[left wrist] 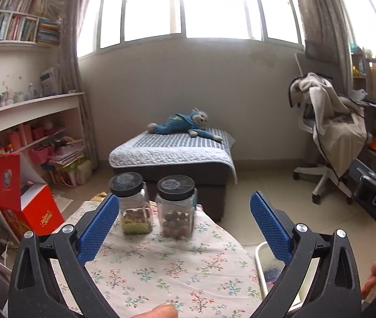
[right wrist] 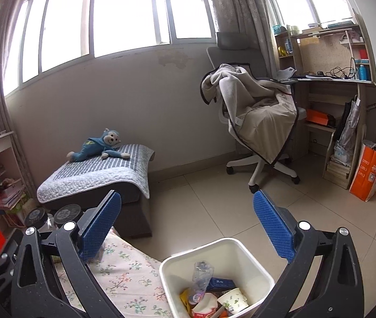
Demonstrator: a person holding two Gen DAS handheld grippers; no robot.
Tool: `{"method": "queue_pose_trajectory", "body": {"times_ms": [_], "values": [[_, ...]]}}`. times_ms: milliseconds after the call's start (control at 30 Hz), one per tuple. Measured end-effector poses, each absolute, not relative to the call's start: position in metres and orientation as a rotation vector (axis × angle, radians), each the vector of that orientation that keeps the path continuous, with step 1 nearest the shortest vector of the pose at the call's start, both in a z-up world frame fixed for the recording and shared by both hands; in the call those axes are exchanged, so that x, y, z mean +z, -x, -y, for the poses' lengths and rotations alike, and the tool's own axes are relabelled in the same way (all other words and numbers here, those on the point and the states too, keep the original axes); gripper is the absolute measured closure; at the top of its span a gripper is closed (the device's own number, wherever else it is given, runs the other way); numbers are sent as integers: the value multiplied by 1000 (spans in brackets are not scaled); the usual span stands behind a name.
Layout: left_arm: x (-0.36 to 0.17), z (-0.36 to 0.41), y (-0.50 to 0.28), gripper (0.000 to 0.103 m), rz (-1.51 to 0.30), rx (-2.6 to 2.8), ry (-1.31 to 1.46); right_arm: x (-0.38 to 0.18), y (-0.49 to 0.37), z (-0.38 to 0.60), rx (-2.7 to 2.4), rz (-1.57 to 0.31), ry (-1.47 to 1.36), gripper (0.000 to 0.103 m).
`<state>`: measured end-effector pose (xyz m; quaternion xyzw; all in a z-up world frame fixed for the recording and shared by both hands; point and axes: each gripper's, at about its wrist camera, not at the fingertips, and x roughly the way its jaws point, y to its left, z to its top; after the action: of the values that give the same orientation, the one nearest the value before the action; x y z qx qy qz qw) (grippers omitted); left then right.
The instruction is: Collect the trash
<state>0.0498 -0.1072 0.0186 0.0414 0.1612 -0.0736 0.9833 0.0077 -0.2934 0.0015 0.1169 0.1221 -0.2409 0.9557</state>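
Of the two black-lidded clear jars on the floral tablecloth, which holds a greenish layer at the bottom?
The left jar, beside the left blue pad; the right jar holds only dark brown pieces.

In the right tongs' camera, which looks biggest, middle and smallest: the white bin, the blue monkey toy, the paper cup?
1. White plastic trash bin, though it is nearest the camera.
2. Blue plush monkey toy on the quilted cushion, far away.
3. White paper cup inside the bin.
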Motion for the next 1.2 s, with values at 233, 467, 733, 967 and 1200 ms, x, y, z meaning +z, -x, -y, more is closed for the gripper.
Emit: {"method": "queue_pose_trajectory", "body": {"times_ms": [233,467,733,967,1200], "values": [[29,49,-48,7,-328,-53,-68,-3,-20,239,-379,-248,-175,7],[22,18,-51,7,-368,-2,-41,-6,-26,212,-310,-242,-142,7],[18,8,-55,7,-394,-4,-17,-8,-34,203,-264,-256,-133,7],[16,9,-59,7,-402,8,-17,-7,-35,201,-258,-247,-130,7],[16,10,-61,7,-405,7,-16,-7,-35,200,-261,-246,-128,7]]}}
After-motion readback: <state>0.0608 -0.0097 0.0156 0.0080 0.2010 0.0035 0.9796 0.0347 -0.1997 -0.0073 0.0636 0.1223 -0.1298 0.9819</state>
